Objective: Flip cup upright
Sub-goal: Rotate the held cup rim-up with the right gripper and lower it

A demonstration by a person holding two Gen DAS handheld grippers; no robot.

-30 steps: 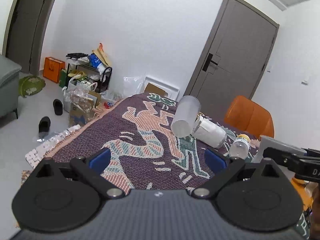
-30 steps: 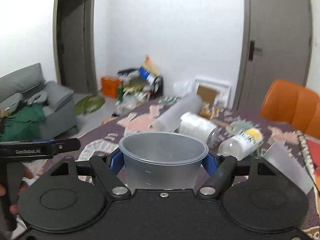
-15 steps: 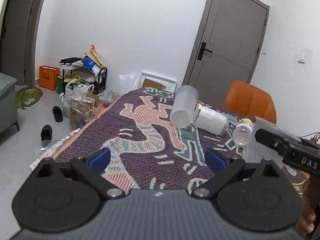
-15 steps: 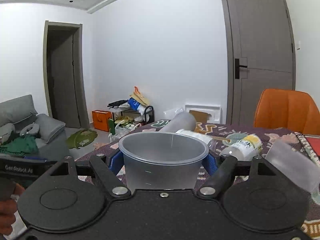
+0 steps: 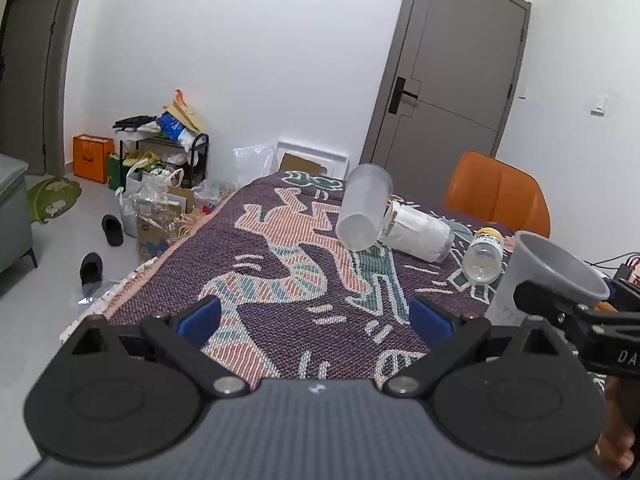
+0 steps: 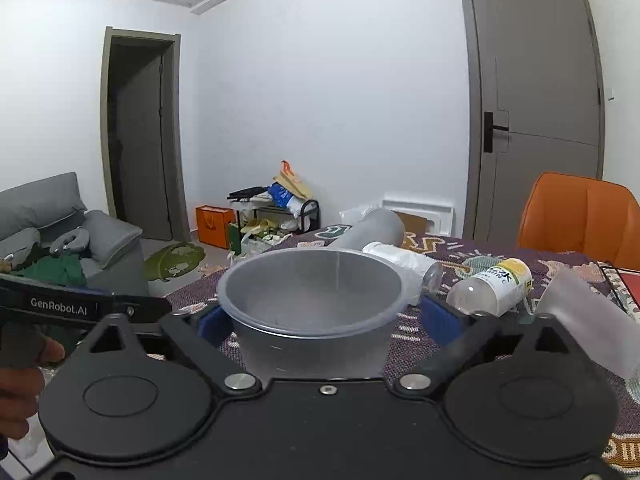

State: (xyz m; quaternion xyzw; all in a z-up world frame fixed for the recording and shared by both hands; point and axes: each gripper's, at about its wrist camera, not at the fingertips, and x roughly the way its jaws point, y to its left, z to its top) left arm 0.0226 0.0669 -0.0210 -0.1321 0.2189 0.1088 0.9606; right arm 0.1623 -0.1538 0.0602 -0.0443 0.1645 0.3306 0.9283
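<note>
The right hand-held gripper [image 6: 320, 316] clamps the grey cup [image 6: 316, 304] mouth-up above the patterned desk [image 5: 280, 280]. The left hand-held gripper [image 5: 316, 316] hangs wide apart with nothing between its fingers, beside it.

"GenRobot.AI": white lettering on the left gripper [image 6: 72, 307] body, right wrist view. "DA": partial white letters on the right gripper [image 5: 612, 350] body. Bottle [image 6: 494, 286] label: unreadable.
</note>
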